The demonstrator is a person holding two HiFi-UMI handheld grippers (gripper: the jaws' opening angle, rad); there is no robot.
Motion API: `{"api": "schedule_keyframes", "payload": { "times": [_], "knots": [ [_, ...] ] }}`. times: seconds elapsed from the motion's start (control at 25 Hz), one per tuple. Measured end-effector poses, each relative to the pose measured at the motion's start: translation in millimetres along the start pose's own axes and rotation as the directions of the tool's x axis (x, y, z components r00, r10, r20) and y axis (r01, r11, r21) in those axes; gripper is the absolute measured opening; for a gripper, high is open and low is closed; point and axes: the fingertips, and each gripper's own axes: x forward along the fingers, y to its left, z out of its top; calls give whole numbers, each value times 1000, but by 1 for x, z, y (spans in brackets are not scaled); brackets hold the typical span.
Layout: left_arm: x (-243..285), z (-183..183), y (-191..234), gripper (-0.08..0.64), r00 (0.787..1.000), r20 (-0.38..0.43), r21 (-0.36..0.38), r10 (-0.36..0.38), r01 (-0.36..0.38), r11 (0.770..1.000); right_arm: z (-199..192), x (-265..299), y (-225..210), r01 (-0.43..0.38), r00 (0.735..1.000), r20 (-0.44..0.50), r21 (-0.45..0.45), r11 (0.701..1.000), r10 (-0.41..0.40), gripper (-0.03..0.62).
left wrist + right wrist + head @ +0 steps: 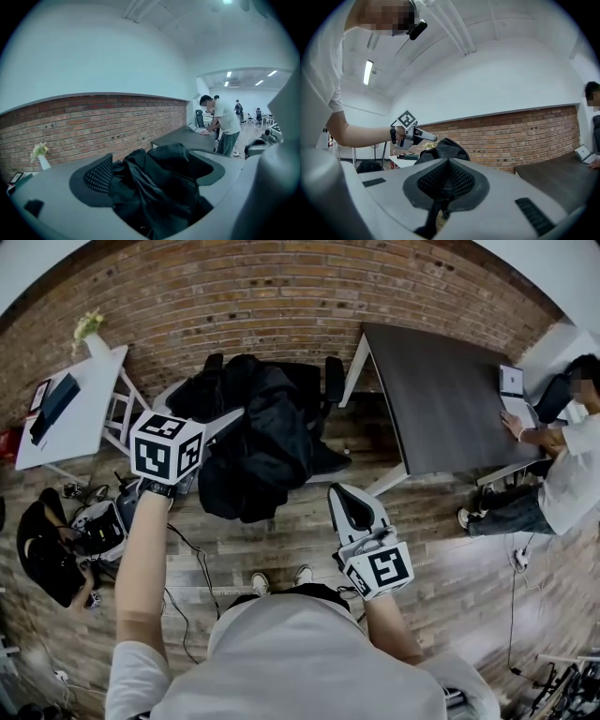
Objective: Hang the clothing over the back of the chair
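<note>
Pinching the black jacket [258,456], left tool [228,422] grips firmly; right tool [348,506] closed, empty.

The left gripper [152,174] is seen along its two grey jaws, which are closed on a crumpled black glossy jacket [157,199]. The fabric is bunched between them and pressed against the dark dimpled pad [99,176] of the left-hand jaw, while much of the right-hand pad is covered by folds. Behind, a red brick wall [93,126] is topped by a plain white wall [103,56]. A white vase of pale flowers [41,158] is seen at the left edge. At the right, a dark grey rectangular table [180,138] is leaned over by a person in a white T-shirt [225,119], and strip ceiling lights [258,83] are lit further back.
</note>
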Motion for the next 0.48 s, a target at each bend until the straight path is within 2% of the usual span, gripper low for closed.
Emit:
{"api": "schedule_keyframes", "payload": {
  "times": [0.36, 0.4, 0.44, 0.48],
  "knots": [
    [-19, -11, 4, 498, 998, 26, -26, 65, -64, 998, 3, -13, 18, -11, 1000, -2, -19, 1000, 10, 18],
    [-21, -13, 6, 468, 996, 27, -22, 83, -82, 996, 4, -14, 20, -13, 1000, -3, -20, 1000, 13, 18],
    [-24, -14, 8, 379, 994, 30, -16, 108, -107, 994, 4, -15, 22, -14, 1000, -3, -21, 1000, 14, 18],
    [-27, -16, 11, 229, 990, 34, -9, 135, -135, 991, 4, -16, 23, -14, 1000, -2, -22, 1000, 14, 18]
  ]
}}
